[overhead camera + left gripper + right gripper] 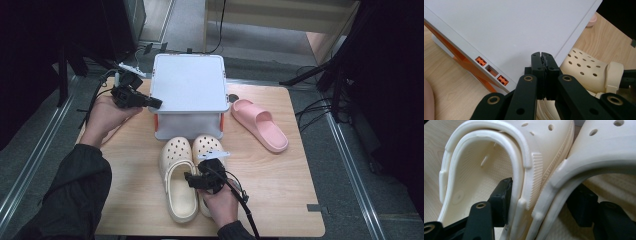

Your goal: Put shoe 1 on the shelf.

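Clogs [187, 172] sit side by side at the front of the table [280, 200], touching, so your right gripper [200, 179] spans both inner walls, jaws wide, one in each shoe. Your left gripper [156, 103], jaws together, rests at the box lid [189, 82].

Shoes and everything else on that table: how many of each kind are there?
Cream clogs: 2, the left clog and the right clog, side by side.
Pink slide sandal: 1.
White box with orange clips: 1.
Total: 4 things on the wooden table.
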A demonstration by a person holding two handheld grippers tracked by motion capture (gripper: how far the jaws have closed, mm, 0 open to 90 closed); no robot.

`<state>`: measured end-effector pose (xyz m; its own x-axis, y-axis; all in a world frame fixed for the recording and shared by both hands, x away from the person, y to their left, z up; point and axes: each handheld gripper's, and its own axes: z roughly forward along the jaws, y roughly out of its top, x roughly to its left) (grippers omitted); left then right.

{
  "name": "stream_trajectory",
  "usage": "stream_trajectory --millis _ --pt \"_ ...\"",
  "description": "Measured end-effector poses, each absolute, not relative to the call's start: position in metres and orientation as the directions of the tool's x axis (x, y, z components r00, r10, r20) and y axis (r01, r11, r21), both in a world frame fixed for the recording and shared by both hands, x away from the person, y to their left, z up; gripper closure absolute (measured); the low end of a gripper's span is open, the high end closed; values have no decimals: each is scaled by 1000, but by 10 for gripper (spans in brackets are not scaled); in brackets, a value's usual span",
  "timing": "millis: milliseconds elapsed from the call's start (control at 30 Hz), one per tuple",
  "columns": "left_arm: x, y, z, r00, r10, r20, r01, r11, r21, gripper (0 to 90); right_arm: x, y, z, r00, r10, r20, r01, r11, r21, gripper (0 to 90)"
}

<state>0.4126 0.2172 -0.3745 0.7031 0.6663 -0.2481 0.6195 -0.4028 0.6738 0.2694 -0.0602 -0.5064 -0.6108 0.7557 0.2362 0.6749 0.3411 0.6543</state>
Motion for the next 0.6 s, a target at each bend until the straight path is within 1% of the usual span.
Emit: stream_trajectory --millis 167,267,333,433,600 --pt "413 217 -375 701 667 -254 623 -399 673 891 269 -59 -505 -588 774 233 682 321 656 506" --pt "414 218 -375 702 663 -258 623 -398 673 891 267 -61 -501 -571 795 205 685 325 652 621" --pt "414 218 -375 703 663 -257 623 -399 673 891 266 -63 -499 -569 801 184 678 332 655 658" --pt "414 218 -375 701 665 -259 625 -397 672 892 268 -68 -497 -570 799 190 680 329 655 668" --pt "413 217 -374 699 669 -253 625 -399 671 892 271 -75 -483 -575 778 254 679 280 679 671"
